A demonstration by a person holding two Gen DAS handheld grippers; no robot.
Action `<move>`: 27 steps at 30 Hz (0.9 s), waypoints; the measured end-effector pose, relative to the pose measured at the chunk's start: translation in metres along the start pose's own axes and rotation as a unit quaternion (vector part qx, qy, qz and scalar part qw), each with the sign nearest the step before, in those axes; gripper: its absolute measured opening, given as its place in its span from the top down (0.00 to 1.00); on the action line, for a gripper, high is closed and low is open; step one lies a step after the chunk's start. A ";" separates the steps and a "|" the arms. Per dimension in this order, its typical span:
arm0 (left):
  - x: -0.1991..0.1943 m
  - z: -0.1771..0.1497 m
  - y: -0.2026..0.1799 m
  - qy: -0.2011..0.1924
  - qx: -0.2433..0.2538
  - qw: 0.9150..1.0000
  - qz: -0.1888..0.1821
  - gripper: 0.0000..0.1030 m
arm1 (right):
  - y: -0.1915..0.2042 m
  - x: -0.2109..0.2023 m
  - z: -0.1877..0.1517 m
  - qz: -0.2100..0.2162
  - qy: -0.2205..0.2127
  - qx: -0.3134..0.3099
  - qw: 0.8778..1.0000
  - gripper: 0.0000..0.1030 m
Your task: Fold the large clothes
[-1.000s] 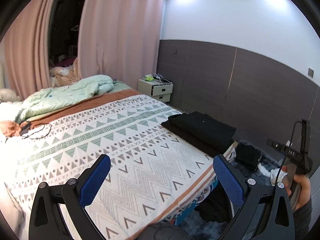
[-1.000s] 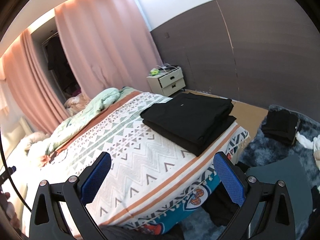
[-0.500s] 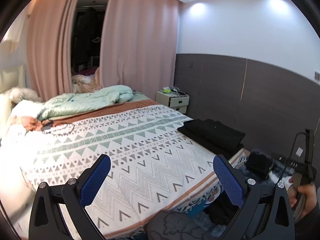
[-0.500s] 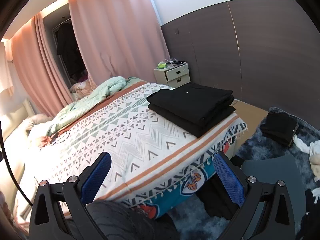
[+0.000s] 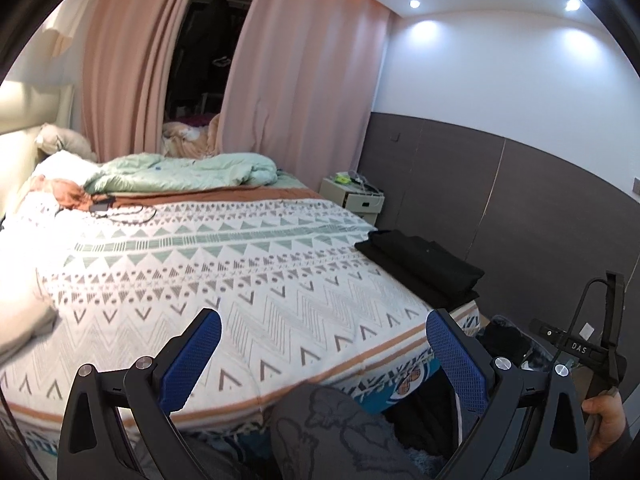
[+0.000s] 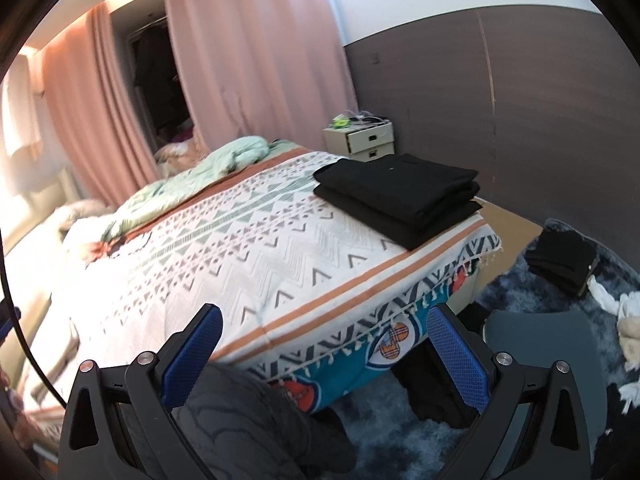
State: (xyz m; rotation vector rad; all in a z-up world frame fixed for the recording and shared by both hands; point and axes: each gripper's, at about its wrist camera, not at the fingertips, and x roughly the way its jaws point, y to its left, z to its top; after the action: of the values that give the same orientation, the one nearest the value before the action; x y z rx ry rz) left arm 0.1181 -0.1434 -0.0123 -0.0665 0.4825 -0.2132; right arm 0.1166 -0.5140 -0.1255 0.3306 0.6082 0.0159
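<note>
A stack of folded black clothes (image 5: pixel 420 266) (image 6: pixel 404 196) lies on the right end of the bed (image 5: pixel 224 272) (image 6: pixel 224 248), which carries a white patterned blanket. My left gripper (image 5: pixel 320 360) is open and empty, held back from the bed's near edge. My right gripper (image 6: pixel 324 360) is also open and empty, off the bed's corner; its body (image 5: pixel 592 344) and the hand holding it show at the right of the left wrist view. A dark grey patterned garment (image 5: pixel 332 428) (image 6: pixel 248 424) sits low between the fingers in both views; what it rests on is hidden.
A crumpled green duvet (image 5: pixel 188 172) and a cable (image 5: pixel 120 212) lie at the far side of the bed. A small bedside cabinet (image 6: pixel 360 140) stands by the dark wall. Another black pile (image 6: pixel 564 260), pale cloth (image 6: pixel 624 312) and a grey chair seat (image 6: pixel 540 340) sit on the blue rug.
Both grippers have drawn back and away from the bed, so more of the blanket and the room shows. The grey garment has come into view below. The jaws stayed open.
</note>
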 end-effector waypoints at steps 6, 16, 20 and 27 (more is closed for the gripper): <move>-0.009 -0.015 0.001 0.003 0.007 0.999 0.037 0.01 | 0.004 0.004 -0.014 0.010 0.013 0.003 1.000 0.00; -0.023 -0.023 0.002 -0.004 0.017 0.999 0.048 0.01 | 0.014 0.002 -0.019 0.015 0.012 -0.010 1.000 0.00; -0.027 -0.023 0.003 -0.007 0.016 0.999 0.048 0.00 | 0.019 0.001 -0.021 0.014 0.013 -0.018 1.000 0.00; -0.031 -0.025 0.004 -0.008 0.018 0.999 0.050 0.01 | 0.020 0.003 -0.021 0.019 0.014 -0.014 1.000 0.00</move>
State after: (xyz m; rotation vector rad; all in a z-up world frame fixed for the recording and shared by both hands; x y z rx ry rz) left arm 0.0807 -0.1329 -0.0207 -0.0086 0.4640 -0.1236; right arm 0.1089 -0.4884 -0.1369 0.3151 0.6295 0.0661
